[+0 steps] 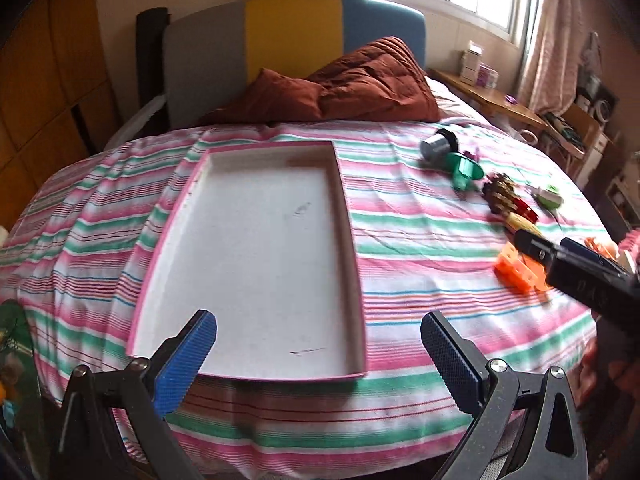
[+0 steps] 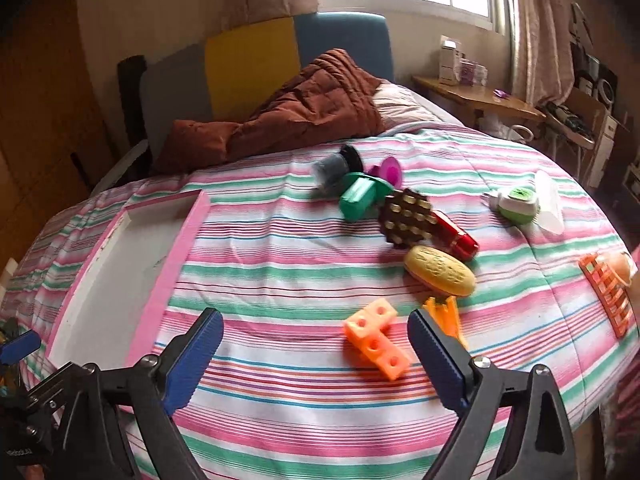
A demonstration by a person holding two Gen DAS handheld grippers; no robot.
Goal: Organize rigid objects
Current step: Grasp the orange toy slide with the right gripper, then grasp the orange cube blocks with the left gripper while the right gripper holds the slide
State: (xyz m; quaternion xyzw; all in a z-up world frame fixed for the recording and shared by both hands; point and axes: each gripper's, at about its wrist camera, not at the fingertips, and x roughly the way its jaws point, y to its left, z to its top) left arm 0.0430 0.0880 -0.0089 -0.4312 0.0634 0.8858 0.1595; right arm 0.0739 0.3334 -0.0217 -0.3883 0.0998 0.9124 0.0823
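A shallow white tray with a pink rim point(image 1: 248, 248) lies on the striped bed, straight ahead of my left gripper point(image 1: 320, 360), which hangs open and empty over its near edge. To the tray's right lies a scatter of toys. My right gripper point(image 2: 316, 360) is open above the sheet, with an orange block piece point(image 2: 376, 344) lying just ahead between its fingers, untouched. Beyond it are a yellow toy bun point(image 2: 440, 276), a red cylinder point(image 2: 456, 236), a brown studded piece point(image 2: 406, 218), a green piece point(image 2: 360, 196) and a grey cylinder point(image 2: 332, 172).
An orange basket point(image 2: 608, 292) sits at the bed's right edge, and a green-and-white round thing point(image 2: 516, 202) lies beside clear plastic point(image 2: 550, 204). A rust-brown quilt point(image 1: 360, 80) is heaped at the headboard. A wooden side table point(image 2: 480, 98) stands right of the bed.
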